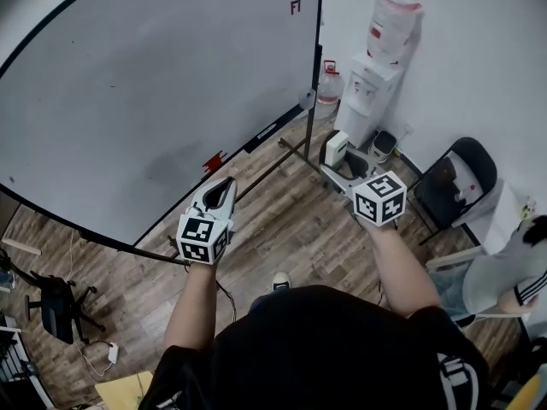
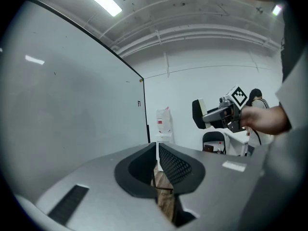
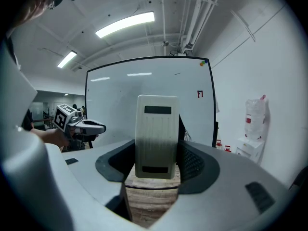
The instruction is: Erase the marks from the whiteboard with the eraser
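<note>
- The right gripper [image 3: 156,150] is clamping the eraser [image 3: 156,124] upright between its fingers, well apart from the whiteboard [image 1: 128,84]. By my judgement, wiping is not yet under way and the approach is the step in hand.
- The left gripper [image 1: 224,184] is hanging near the board's lower edge, its fingers drawn almost together on nothing.
- A red mark [image 1: 295,7] is sitting near the board's far right top corner. The next move is probably calling for carrying the eraser up to that mark and pressing its pad flat on the surface.
- The right gripper view is showing the grip on the eraser and the whole board front-on. The head view is not making that grip clear, but it is showing what looks like a faint grey smudge [image 1: 162,167] lower on the board.
- The left gripper view is showing the eraser side-on, its dark pad turned toward the board.
</note>
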`<state>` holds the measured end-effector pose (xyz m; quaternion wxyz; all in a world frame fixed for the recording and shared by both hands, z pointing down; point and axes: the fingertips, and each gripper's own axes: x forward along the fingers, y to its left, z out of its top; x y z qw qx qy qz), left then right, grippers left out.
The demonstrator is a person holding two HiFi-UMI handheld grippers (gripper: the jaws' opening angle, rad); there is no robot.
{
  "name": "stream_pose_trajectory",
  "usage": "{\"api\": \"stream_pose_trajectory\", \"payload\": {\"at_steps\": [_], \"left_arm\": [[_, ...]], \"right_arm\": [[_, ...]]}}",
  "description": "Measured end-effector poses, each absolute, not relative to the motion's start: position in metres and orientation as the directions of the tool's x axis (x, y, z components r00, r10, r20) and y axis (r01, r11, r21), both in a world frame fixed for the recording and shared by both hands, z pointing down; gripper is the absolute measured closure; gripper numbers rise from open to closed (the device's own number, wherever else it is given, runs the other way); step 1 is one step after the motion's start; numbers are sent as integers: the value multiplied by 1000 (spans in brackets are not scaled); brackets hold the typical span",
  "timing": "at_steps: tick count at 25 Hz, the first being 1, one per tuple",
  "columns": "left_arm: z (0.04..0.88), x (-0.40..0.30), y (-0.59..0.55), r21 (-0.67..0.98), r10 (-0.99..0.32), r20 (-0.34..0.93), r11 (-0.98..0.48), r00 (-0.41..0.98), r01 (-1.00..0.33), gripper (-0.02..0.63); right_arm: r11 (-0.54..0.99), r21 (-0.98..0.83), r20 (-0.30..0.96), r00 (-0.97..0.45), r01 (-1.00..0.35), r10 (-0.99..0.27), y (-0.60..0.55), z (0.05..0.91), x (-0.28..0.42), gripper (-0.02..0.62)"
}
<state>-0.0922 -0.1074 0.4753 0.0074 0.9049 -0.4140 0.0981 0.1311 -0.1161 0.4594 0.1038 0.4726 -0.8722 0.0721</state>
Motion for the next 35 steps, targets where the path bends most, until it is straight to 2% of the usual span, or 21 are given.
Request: {"api": "stream_pose_trajectory", "payload": {"at_steps": [18,35], "left_arm": [[466,-102,-214,-85,-731,182,-678,658,-730,577],[451,-131,-260,-133,-736,166,-677,657,-724,577]], "right_arm": [[519,-29,241,-510,-854,-825,-214,450,124,342],[513,-5,178,-505,-859,-844,-263,429,94,343]]}}
